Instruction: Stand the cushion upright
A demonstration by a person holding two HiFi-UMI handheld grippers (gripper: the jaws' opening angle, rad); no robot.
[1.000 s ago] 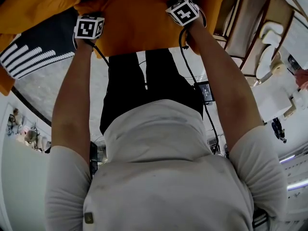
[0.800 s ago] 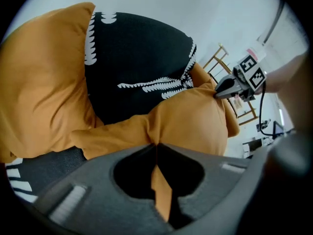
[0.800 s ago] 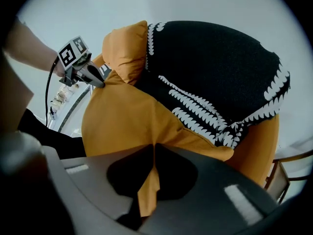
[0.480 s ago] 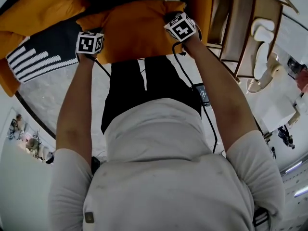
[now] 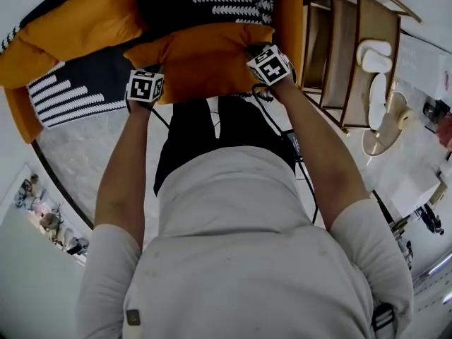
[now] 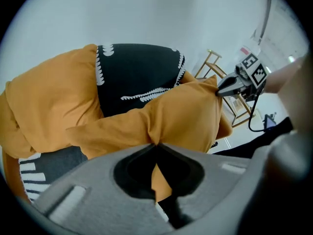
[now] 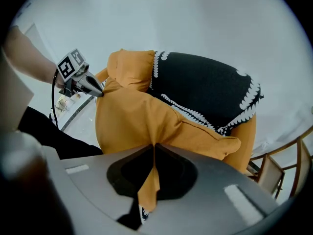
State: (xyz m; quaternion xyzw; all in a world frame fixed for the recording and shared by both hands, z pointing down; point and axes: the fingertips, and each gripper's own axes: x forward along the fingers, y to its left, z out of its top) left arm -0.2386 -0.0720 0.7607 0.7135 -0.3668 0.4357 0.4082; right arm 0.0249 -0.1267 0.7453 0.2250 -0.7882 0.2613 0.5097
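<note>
An orange cushion (image 5: 205, 58) hangs between my two grippers in front of an orange armchair (image 5: 78, 27) with a black patterned back cushion (image 5: 205, 2). My left gripper (image 5: 145, 94) pinches the cushion's left near corner and is shut on its fabric (image 6: 155, 143). At the right near corner my right gripper (image 5: 265, 73) is shut on the cloth (image 7: 154, 146). The cushion (image 6: 186, 116) is lifted off the seat, sagging between both grips. In the right gripper view the cushion (image 7: 132, 121) fills the middle, and the left gripper (image 7: 100, 93) shows at its far corner.
A black-and-white striped seat pad (image 5: 70, 90) lies on the chair at left. A wooden shelf unit (image 5: 346, 55) stands to the right, with white items (image 5: 374, 55) on it. Pale marble floor (image 5: 92, 161) lies below. The person's legs and torso fill the lower head view.
Both grippers have risen with the cushion held between them, and the cushion has come up off the chair seat. Both jaws stayed shut on the fabric.
</note>
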